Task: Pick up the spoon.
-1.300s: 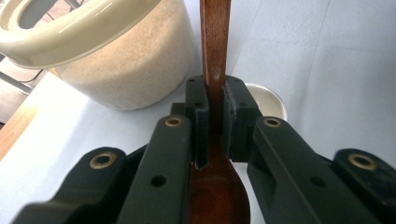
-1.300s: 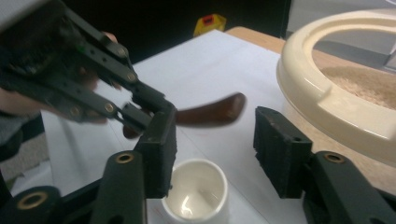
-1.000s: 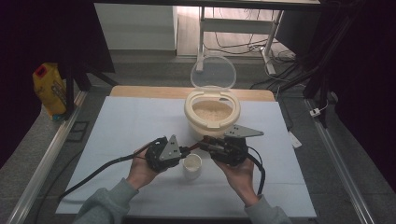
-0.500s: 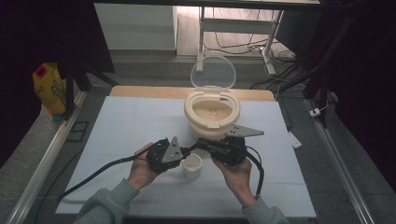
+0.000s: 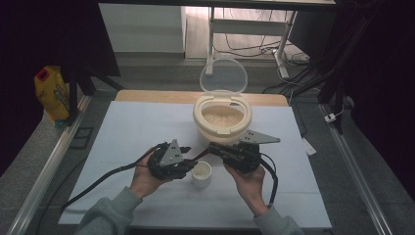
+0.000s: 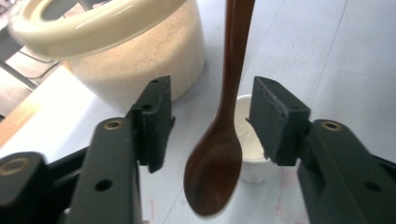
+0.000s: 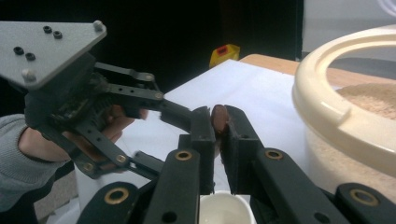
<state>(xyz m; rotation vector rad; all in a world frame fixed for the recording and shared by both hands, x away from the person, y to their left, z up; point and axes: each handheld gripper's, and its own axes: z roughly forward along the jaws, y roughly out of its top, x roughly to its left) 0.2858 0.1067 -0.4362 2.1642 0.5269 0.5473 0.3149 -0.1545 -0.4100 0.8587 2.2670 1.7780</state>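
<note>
1. Right now my right gripper is clamped on the handle of the brown spoon.
2. My left gripper stands wide apart around the spoon's bowl, not touching it.
3. Both hover over the white cup near the table's front edge.
4. Behind, the rice tub sits near the back edge, lid up.

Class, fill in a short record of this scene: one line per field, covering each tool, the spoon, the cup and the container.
Right tool: shut on the brown spoon handle
Left tool: open, jaws either side of the spoon bowl, not touching
Spoon: empty, above the white cup
Cup: upright between the hands
Rice container: lid open, grains inside
</note>
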